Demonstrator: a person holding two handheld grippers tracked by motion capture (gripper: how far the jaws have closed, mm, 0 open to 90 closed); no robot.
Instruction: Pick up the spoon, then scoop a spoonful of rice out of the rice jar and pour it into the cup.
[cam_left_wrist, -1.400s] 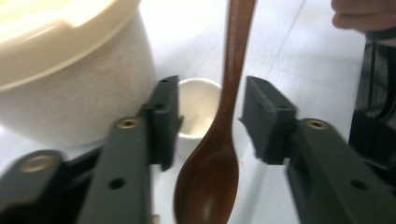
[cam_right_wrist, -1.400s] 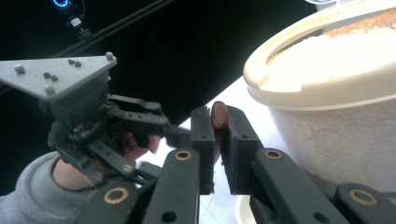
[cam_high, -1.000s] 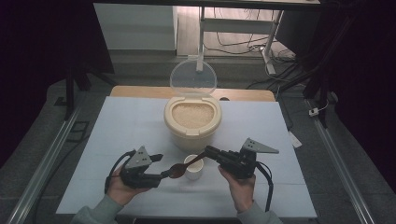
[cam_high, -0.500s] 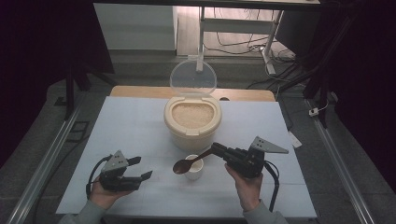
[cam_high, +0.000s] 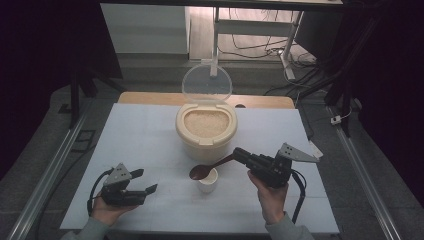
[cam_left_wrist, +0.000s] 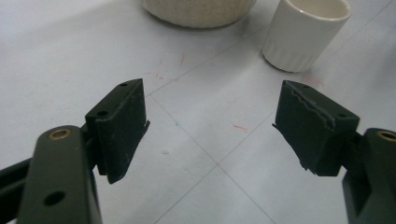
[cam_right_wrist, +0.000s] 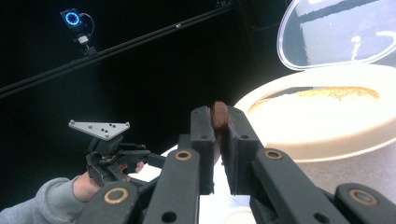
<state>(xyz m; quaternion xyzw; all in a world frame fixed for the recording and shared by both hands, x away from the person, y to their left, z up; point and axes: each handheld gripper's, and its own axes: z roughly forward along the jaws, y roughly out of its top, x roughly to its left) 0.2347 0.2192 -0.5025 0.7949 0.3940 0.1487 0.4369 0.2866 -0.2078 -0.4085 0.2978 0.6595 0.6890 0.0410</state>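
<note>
One cup (cam_high: 208, 181), one spoon (cam_high: 209, 167), one rice container (cam_high: 205, 128), two hand-held grippers.

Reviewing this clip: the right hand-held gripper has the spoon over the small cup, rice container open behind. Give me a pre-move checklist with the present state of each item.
1. Spoon grip: the right hand-held gripper is shut on the brown spoon handle, seen between the jaws in the right gripper view. Ok.
2. Rice container lid up, rice exposed. Ok.
3. White cup upright on the table, spoon bowl over its rim. Ok.
4. Left hand-held gripper away from the cup; its jaws have just been opening, nothing between them. Ok.
5. Spoon bowl contents: cannot tell.
6. Cup contents: cannot tell.
</note>
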